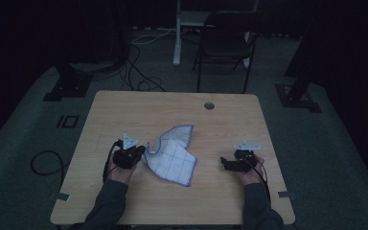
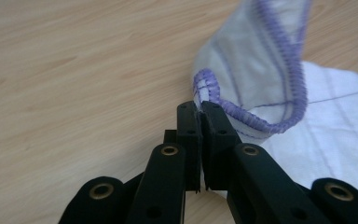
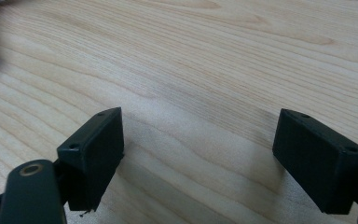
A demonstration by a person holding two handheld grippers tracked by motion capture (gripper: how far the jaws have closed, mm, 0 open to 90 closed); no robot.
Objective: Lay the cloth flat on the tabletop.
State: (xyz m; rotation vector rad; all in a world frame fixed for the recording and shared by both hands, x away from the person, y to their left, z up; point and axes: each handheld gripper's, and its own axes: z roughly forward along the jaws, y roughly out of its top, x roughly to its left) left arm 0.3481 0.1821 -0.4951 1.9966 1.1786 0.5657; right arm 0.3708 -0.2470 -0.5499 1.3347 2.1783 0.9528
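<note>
A white cloth (image 1: 172, 155) with a purple stitched hem and thin grid lines lies partly folded over itself in the middle of the wooden table (image 1: 124, 108). My left gripper (image 1: 141, 152) is at the cloth's left edge, shut on a corner of it. In the left gripper view the jaws press together on the hemmed corner of the cloth (image 2: 242, 70), which curls up from the tips of my left gripper (image 2: 200, 109). My right gripper (image 1: 225, 163) rests to the right of the cloth, apart from it. There my right gripper (image 3: 198, 149) stands open over bare wood.
A round cable hole (image 1: 209, 105) sits near the table's far edge. Behind the table stand a dark folding chair (image 1: 225, 40) and a white post (image 1: 177, 33). Cables (image 1: 139, 72) lie on the floor at the back left.
</note>
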